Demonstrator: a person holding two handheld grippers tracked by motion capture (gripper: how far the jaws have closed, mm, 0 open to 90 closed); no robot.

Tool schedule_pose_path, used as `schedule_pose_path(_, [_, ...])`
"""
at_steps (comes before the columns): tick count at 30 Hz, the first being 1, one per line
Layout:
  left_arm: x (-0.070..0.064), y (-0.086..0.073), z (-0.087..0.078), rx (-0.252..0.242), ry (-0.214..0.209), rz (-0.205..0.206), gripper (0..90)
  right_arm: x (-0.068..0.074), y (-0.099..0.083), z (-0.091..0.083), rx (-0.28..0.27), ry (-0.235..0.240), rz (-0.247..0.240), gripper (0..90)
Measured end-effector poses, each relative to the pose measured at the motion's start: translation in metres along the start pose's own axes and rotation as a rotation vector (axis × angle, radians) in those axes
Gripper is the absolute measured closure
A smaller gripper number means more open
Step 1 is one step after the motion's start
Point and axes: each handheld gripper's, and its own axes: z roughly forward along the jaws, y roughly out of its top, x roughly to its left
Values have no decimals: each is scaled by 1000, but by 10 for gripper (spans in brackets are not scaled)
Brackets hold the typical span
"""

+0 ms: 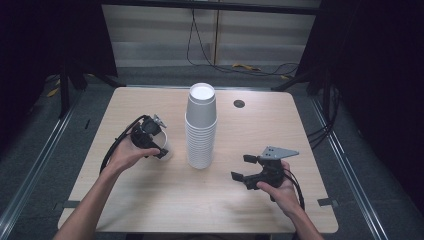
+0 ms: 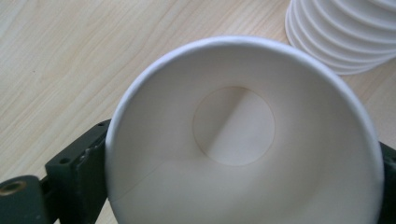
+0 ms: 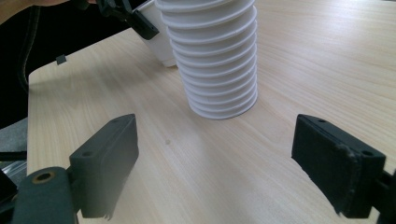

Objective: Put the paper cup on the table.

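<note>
One cup (image 2: 243, 140) is off the stack (image 1: 201, 127), gripped upright by the left tool (image 1: 150, 140) beside it; the right tool (image 1: 250, 172) waits, jaws apart.

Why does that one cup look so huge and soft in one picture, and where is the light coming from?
In the left gripper view the paper cup sits between the jaws, right at the lens, so it looms and its near rim blurs; a diagonal shadow crosses its bottom. In the high view the table is evenly lit against dark surroundings, and the cup stack casts little shadow. In the right gripper view the jaws look slightly soft.
</note>
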Motion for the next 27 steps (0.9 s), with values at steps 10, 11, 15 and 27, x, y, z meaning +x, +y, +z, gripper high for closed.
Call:
schedule_pose_path(10, [5,-7,9,-23,19,-45,49,2,0,1,11,6,2,148])
schedule_pose_path(11, [6,-9,10,-22,13,-46,65,2,0,2,11,6,2,148])
schedule_pose_path(15, [8,-12,13,-16,-22,-47,159,1,0,2,10,7,6,148])
schedule_pose_path(27, [13,-28,14,-69,-66,-104,161,1,-1,2,11,5,7,148])
